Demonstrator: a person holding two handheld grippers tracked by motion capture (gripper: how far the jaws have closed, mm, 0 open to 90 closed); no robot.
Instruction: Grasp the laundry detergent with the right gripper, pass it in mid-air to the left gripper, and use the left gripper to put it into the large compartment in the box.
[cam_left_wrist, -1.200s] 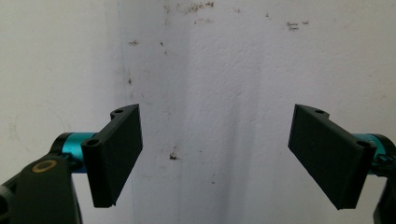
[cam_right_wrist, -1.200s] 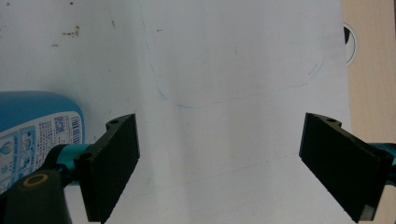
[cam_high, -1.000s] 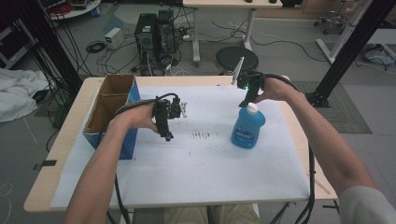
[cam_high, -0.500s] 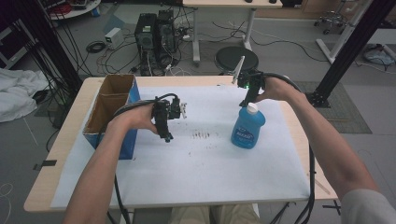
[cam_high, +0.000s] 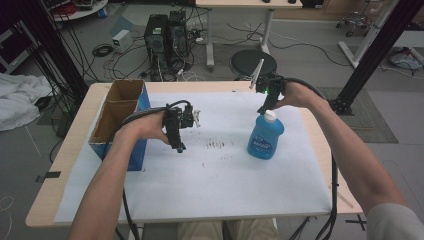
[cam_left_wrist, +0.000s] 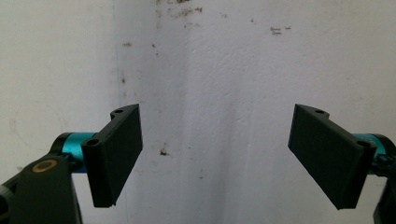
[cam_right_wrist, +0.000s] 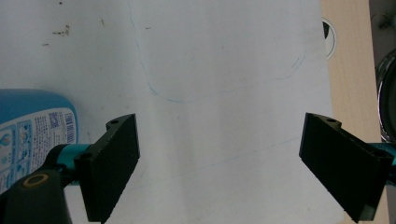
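High view: right tool (cam_high: 265, 106) wide open, empty, above blue bottle (cam_high: 264, 138) cap; lower straight, centre jaws, then close.

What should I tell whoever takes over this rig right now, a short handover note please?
Left gripper: open, holding nothing, pointed down at the white paper beside the cardboard box.
Right gripper: open, holding nothing, just above the white cap of the blue bottle.
The bottle stands upright on the paper, right of centre; the box sits at the table's left edge, open on top.
Done: nothing gripped so far.
Left: probably close the right gripper on the bottle and move it, perhaps to the box.
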